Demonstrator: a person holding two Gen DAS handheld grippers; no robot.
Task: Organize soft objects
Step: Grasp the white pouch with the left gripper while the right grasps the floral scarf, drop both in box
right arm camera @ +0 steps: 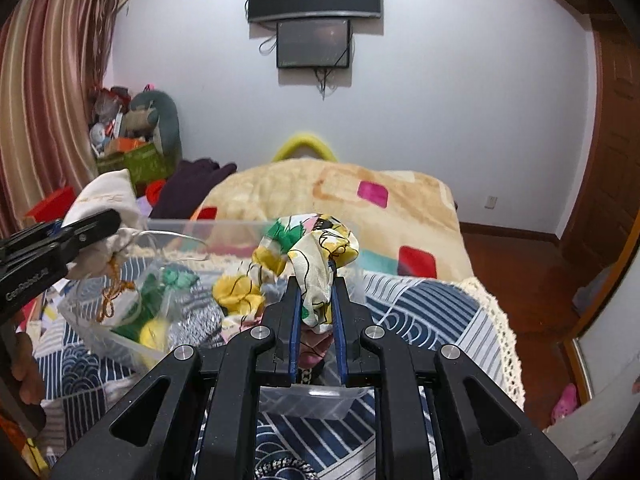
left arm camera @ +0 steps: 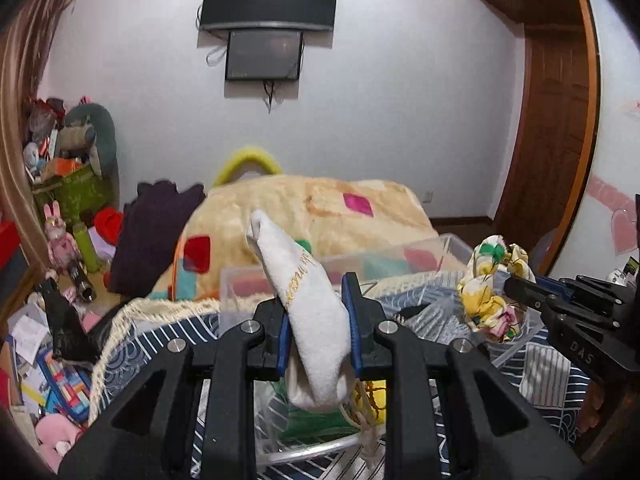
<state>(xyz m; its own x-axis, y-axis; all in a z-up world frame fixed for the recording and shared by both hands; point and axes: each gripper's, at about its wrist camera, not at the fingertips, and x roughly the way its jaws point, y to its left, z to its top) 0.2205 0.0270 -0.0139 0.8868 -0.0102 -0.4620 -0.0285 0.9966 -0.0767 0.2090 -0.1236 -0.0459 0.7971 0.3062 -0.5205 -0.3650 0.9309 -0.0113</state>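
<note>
White cloth pouch [left arm camera: 316, 312] with gold lettering sits clamped between the fingers of the left gripper [left arm camera: 318, 296], low in the centre of the left wrist view, held above a clear plastic bin [left arm camera: 452, 246] on the bed [left arm camera: 160, 340]. Floral scarf [right arm camera: 308, 256] in yellow, green and cream is pinched by the right gripper [right arm camera: 316, 296] at the centre of the right wrist view, its bunched end bulging above the fingertips. Green and yellow soft items [right arm camera: 156, 320] lie in the bin at lower left.
</note>
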